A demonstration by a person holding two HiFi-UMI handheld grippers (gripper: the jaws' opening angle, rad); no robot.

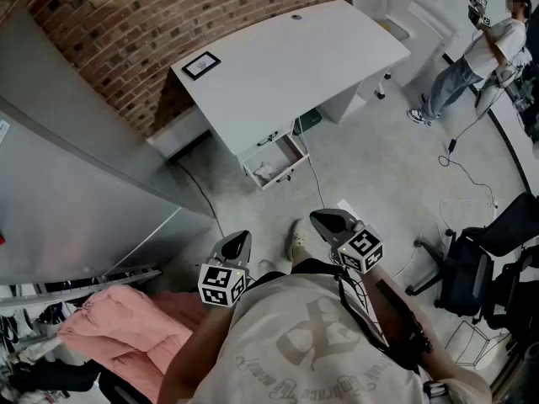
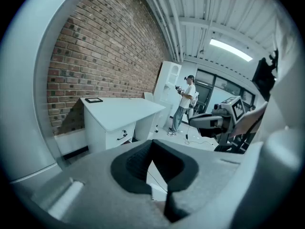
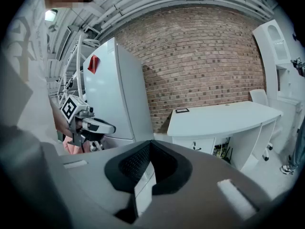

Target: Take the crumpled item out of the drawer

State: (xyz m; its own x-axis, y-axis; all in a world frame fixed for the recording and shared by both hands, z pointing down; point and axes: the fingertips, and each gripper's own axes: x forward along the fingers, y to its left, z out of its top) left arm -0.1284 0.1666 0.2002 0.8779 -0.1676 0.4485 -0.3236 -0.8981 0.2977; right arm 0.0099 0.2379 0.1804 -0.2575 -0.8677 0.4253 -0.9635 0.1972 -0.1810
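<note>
My pale printed shirt (image 1: pixel 312 343) fills the bottom of the head view and covers both my hands, so only the marker cubes and jaws of the tongs show past it. The left gripper (image 1: pixel 242 237) sits close against my chest with its jaws pressed together at the tips and nothing between them. Its own view shows only a sliver of floor through the gap behind the closed pads. The right gripper (image 1: pixel 322 219), just beside it, is likewise closed on nothing. Both are well apart from the white desk (image 1: pixel 286 66), which stands against the brick wall (image 1: pixel 126 32) across a stretch of grey floor. The drawer (image 1: pixel 292 152) under the desk's near edge is pulled open, and the crumpled item (image 1: pixel 264 172) lies inside it toward the front. It shows only as a small pale lump, too small to tell what it is made of. Neither gripper view sees into the drawer, only the desk's front and top. A black-framed tablet (image 1: pixel 201 65) lies flat on the desk's far left corner. One shoe (image 1: pixel 296 241) of mine shows between the tongs. A heap of pink cloth (image 1: pixel 118 326) at my left is partly cut off by the frame's lower edge. At the right edge a black office chair (image 1: pixel 480 259) is half out of frame. Another person (image 1: pixel 480 53) stands in the far corner.
</note>
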